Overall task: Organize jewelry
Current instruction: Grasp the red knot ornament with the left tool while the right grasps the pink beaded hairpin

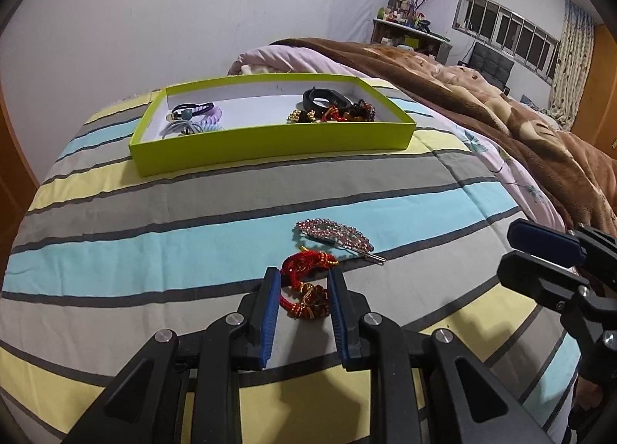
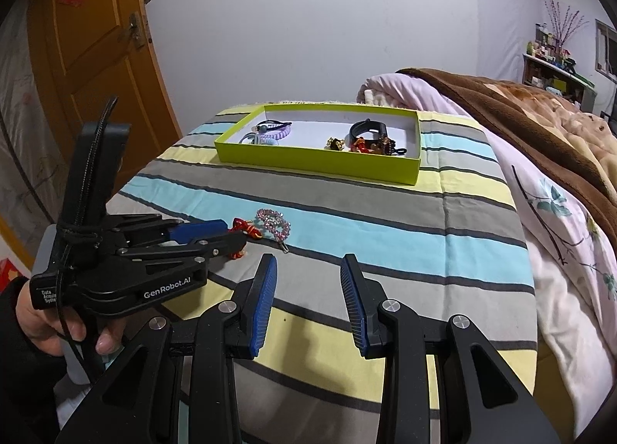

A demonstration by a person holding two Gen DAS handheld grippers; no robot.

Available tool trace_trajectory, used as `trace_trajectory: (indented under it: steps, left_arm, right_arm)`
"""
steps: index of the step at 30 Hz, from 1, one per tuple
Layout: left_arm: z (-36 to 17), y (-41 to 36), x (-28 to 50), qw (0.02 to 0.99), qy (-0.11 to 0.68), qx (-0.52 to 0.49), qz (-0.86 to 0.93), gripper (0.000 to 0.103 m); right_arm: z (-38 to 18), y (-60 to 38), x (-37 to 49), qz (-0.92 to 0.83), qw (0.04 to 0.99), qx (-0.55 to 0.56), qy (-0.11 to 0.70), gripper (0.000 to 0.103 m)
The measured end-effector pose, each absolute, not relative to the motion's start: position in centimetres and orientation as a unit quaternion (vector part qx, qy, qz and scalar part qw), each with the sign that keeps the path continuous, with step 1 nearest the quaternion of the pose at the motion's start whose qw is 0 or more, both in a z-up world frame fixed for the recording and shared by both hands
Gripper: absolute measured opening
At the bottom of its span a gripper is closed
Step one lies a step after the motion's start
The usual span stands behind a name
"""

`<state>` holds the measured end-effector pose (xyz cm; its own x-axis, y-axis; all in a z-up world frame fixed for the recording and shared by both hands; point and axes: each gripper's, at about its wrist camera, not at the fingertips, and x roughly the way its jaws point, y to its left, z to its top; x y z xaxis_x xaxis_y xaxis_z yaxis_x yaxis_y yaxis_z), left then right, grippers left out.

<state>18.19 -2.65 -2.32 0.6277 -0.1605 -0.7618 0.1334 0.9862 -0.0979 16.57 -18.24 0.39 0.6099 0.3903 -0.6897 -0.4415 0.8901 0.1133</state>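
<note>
A red and gold braided bracelet lies on the striped bedspread, right between the blue pads of my left gripper, which straddles it with the jaws apart and not visibly pressing. A pink rhinestone hair clip rests just beyond it. The right wrist view shows the same left gripper low over the bracelet, with the clip beside it. My right gripper hovers open and empty over the bedspread, and its fingers enter the left view at the right. The lime green box farther back holds hair ties at the left and a black band with beaded pieces at the right.
A pink quilt and a brown blanket are heaped along the bed's right side. A wooden door stands at the left. A hand holds the left gripper's handle. A cluttered shelf stands by the far wall.
</note>
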Motion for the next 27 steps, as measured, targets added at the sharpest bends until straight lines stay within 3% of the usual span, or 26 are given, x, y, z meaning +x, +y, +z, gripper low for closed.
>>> trace_trajectory:
  steps: [4, 5, 7, 23, 27]
  left_arm:
    - [-2.5, -2.3, 18.2, 0.904, 0.421, -0.013, -0.072, 0.022]
    - [-2.5, -2.1, 18.1, 0.904, 0.421, -0.019, -0.074, 0.011]
    - [-2.5, -1.8, 18.0, 0.905, 0.420, -0.020, -0.064, 0.001]
    - [-1.8, 0.4, 17.5, 0.906, 0.404, -0.060, -0.108, 0.000]
    - [-2.0, -0.1, 18.0, 0.904, 0.410, -0.046, -0.109, 0.007]
  right_arm:
    - [0.2, -17.7, 17.3, 0.238, 0.894, -0.039, 0.379, 0.035]
    - [0.1, -17.5, 17.5, 0.241, 0.892, -0.040, 0.380, 0.035]
    - [-0.1, -17.1, 18.0, 0.244, 0.890, -0.044, 0.383, 0.035]
    - [-1.6, -14.7, 20.5, 0.268, 0.871, -0.075, 0.405, 0.035]
    - [-1.5, -14.7, 20.6, 0.267, 0.872, -0.073, 0.405, 0.035]
